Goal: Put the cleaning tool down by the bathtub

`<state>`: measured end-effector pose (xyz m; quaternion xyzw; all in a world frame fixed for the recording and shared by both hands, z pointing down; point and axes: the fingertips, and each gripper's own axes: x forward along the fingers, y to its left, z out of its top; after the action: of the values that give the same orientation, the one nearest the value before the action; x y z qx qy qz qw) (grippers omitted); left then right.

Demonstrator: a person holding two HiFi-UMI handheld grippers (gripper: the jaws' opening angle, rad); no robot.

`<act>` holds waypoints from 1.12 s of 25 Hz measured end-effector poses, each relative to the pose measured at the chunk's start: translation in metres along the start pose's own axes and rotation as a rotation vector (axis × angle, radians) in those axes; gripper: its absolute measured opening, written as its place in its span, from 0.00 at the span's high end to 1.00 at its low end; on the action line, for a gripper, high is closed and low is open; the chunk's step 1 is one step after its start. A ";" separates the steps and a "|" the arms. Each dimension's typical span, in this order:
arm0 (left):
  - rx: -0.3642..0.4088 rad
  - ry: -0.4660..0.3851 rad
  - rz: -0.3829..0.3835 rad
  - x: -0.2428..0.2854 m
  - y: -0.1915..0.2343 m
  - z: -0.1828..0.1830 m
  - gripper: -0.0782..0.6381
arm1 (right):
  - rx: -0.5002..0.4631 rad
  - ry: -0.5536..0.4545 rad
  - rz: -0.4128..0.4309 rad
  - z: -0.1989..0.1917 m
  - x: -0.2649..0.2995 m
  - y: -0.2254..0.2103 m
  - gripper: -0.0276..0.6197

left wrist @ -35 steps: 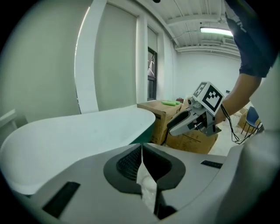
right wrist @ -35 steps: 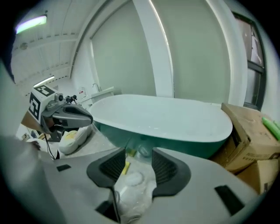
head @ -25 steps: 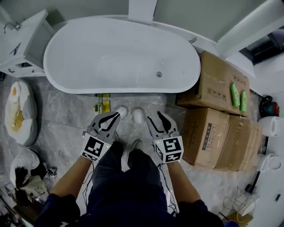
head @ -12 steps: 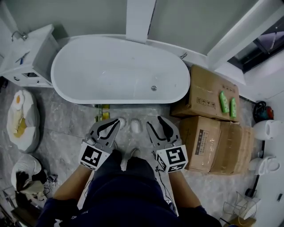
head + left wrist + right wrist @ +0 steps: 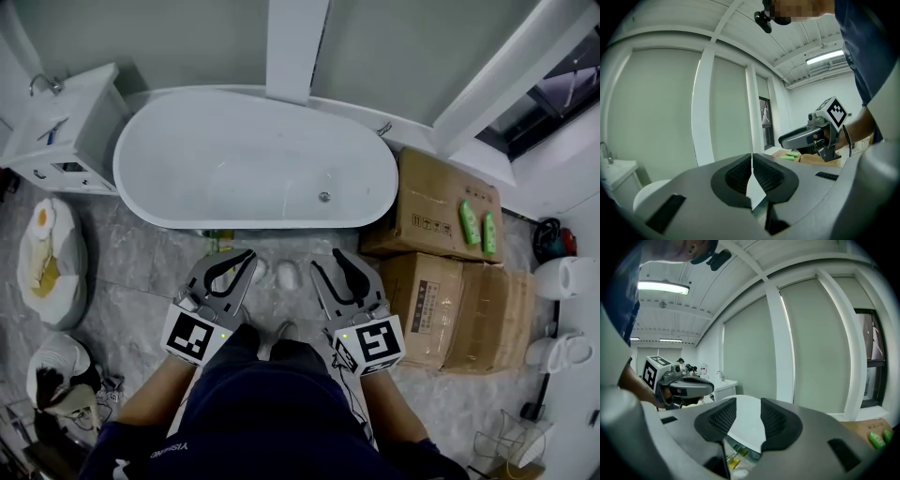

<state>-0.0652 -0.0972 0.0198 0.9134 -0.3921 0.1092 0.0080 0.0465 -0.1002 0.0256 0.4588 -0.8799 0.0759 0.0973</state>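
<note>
While both tongs are held side by side at waist height in front of the person, the left gripper (image 5: 249,255) has its jaws pressed together at the tips with nothing caught in them. The right gripper (image 5: 325,260) has its jaws apart, though they have just been closing a little, and nothing sits between them either. The cleaning tool (image 5: 734,461), a small yellow and green thing, lies on the grey floor below the tongs, a little ahead of the left one's tips and close against the near side of the bathtub (image 5: 244,159), in neither grip. The white tub stretches across ahead of both tongs, empty inside. Off to the right of the right gripper stand stacked cardboard boxes (image 5: 441,202), with two green bottles (image 5: 477,228) lying on the top of one. Away to the left of the left gripper, at the tub's end, is a white washbasin cabinet (image 5: 66,122).
</note>
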 end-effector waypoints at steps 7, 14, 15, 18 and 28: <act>0.006 -0.013 0.013 0.004 0.002 0.014 0.84 | -0.019 -0.047 0.015 0.023 -0.001 -0.002 0.73; 0.014 -0.026 0.005 0.009 -0.004 0.024 0.84 | -0.003 -0.067 0.019 0.031 -0.010 -0.007 0.76; 0.013 -0.029 0.005 0.009 -0.004 0.025 0.84 | -0.004 -0.069 0.019 0.032 -0.010 -0.007 0.77; 0.016 -0.036 0.005 0.012 -0.004 0.030 0.84 | -0.009 -0.076 0.021 0.035 -0.012 -0.009 0.79; 0.026 -0.046 0.000 0.024 -0.008 0.039 0.84 | -0.016 -0.102 0.020 0.044 -0.014 -0.020 0.85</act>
<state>-0.0358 -0.1127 -0.0124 0.9157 -0.3908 0.0930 -0.0130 0.0667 -0.1106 -0.0191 0.4523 -0.8889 0.0465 0.0552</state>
